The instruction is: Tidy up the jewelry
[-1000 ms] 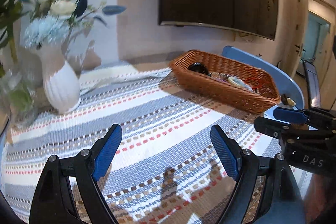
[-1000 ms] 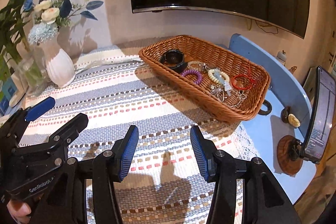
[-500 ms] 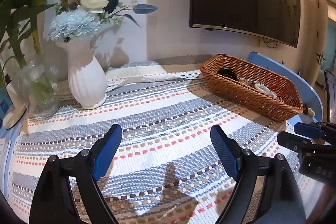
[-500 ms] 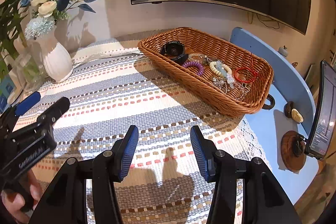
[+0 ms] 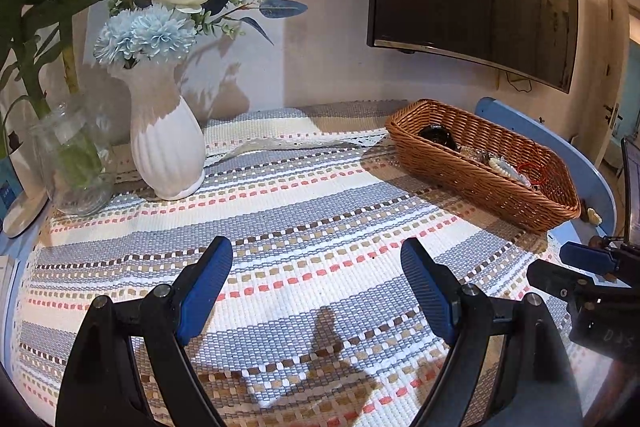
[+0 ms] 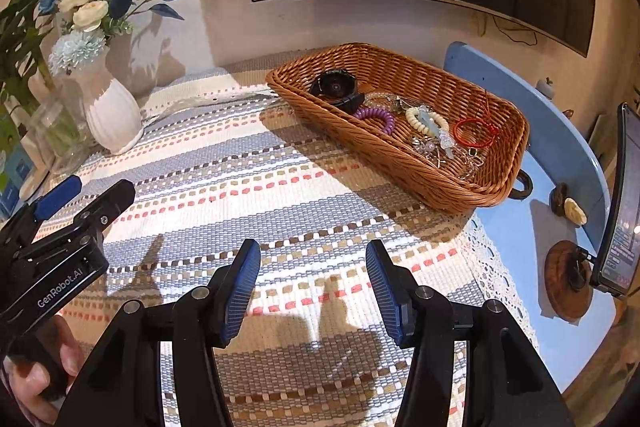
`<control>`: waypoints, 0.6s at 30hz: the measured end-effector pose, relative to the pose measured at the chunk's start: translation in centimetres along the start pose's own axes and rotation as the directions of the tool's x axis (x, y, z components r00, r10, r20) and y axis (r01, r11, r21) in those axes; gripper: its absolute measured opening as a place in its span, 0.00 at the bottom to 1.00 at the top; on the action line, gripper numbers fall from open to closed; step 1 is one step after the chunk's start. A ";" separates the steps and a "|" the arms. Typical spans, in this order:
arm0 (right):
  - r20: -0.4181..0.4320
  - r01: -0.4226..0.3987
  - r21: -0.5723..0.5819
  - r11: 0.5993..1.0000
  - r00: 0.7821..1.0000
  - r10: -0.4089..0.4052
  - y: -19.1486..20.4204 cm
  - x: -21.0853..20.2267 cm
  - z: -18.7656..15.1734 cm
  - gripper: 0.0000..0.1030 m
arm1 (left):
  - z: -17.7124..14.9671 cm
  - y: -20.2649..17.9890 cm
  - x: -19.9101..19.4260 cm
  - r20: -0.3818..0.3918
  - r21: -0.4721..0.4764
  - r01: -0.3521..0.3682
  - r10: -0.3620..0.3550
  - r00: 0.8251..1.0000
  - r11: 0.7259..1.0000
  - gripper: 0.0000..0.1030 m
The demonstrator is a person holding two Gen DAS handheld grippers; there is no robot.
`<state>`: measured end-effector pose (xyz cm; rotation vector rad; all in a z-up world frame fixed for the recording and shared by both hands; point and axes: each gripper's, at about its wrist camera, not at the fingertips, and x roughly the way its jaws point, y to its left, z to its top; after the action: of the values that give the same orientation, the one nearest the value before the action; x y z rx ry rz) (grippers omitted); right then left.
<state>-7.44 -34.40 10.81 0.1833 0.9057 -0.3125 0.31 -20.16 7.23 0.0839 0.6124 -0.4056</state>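
Striped tablecloth [image 6: 248, 163] under both empty, parted grippers, right gripper [image 6: 312, 287] just widening, jewelry basket [image 6: 404, 163] well beyond.

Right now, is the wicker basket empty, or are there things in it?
Not empty. The wicker basket holds a black watch, a purple coil bracelet, a cream bead bracelet and a red cord bracelet.

Left tongs [image 5: 316, 283] agape over striped cloth [image 5: 304, 203]; wicker basket [image 5: 480, 171] far right.

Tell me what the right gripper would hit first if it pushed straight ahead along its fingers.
Probably the striped woven tablecloth: the right gripper, open and empty, points steeply down at bare cloth. The wicker basket sits beyond, up and right.
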 end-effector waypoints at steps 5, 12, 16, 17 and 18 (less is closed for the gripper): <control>0.001 -0.004 -0.010 1.000 1.000 0.004 0.2 0.0 -0.1 0.55 | 0.0 0.0 0.0 0.001 -0.006 -0.016 0.016 1.000 1.000 0.84; -0.002 -0.001 -0.014 1.000 1.000 0.001 0.3 0.1 -0.1 0.55 | 0.0 0.1 0.0 -0.004 -0.017 -0.012 0.012 1.000 1.000 0.84; -0.005 0.001 -0.013 1.000 1.000 -0.001 0.2 0.2 -0.1 0.55 | 0.0 -0.2 0.1 -0.004 -0.005 -0.018 0.018 1.000 1.000 0.84; -0.006 0.001 -0.013 1.000 1.000 -0.001 0.2 0.3 -0.1 0.55 | -0.1 -0.2 0.0 -0.003 -0.002 -0.018 0.018 1.000 1.000 0.84; -0.006 0.001 -0.013 1.000 1.000 -0.001 0.2 0.3 0.0 0.55 | -0.1 -0.3 0.1 -0.003 -0.001 -0.017 0.017 1.000 1.000 0.84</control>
<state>-7.26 -34.29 10.56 0.1721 0.9138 -0.3072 0.22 -20.41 7.16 0.0892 0.6143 -0.3884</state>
